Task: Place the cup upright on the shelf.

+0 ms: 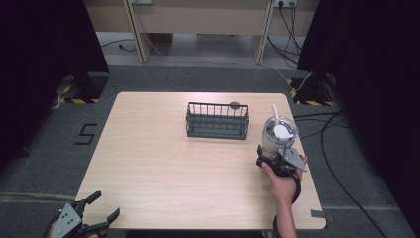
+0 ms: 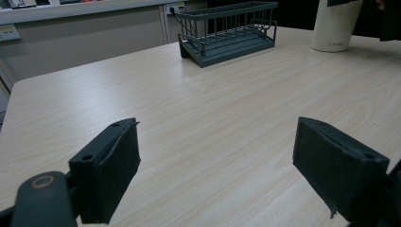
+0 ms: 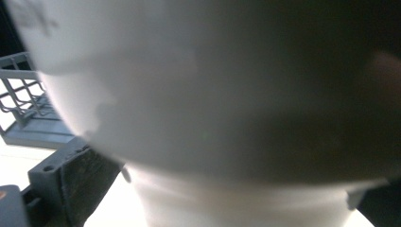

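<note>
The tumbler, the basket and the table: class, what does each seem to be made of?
The tumbler: matt cream body, likely coated metal or plastic; clear glossy lid and white straw look plastic. The basket: thin dark grey bars, probably painted metal wire. The table: pale wood-grain top, smooth, perhaps laminate. The right claw grips the tumbler.

1. The left gripper (image 1: 101, 208) is hovering at the near left corner, off the table edge, its jaws spread wide and pointing toward the far right.
2. In the left gripper view, its two black pads (image 2: 111, 177) are standing well apart with nothing between them.
3. The right hand (image 1: 283, 181) is reaching in from the bottom edge, forearm angled slightly left, wrist strapped.
4. The right gripper (image 1: 274, 157) is pointing away from the person, its jaws closing around the tumbler (image 1: 278, 135) low on its body.
</note>
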A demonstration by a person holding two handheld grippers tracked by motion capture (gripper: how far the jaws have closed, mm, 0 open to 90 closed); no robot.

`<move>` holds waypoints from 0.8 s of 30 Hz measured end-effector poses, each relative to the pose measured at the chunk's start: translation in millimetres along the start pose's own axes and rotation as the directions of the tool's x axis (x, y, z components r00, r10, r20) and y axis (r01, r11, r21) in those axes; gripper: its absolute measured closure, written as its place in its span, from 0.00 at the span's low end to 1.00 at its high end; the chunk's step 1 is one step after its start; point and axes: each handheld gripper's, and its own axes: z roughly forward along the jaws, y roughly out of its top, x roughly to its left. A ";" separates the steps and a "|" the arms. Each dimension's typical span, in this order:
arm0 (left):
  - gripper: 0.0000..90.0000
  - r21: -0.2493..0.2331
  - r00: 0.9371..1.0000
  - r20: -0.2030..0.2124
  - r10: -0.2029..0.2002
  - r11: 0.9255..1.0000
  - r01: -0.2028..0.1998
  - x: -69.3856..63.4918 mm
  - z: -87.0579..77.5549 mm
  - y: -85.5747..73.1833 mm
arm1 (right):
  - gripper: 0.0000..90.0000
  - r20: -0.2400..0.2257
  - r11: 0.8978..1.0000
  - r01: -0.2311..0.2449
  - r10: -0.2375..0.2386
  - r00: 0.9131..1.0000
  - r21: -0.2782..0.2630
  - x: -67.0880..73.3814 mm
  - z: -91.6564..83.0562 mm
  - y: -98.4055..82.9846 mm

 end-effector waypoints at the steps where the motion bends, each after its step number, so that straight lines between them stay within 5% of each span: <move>1: 0.17 0.000 1.000 0.000 0.000 1.000 0.000 0.0 0.1 0.0 | 0.03 0.002 1.000 0.004 -0.004 1.000 -0.001 -0.2 1.0 0.2; 24: 0.17 0.004 1.000 0.002 -0.002 1.000 0.002 0.3 0.2 -0.7 | 0.11 0.015 1.000 -0.001 0.001 1.000 -0.027 -1.8 7.4 4.1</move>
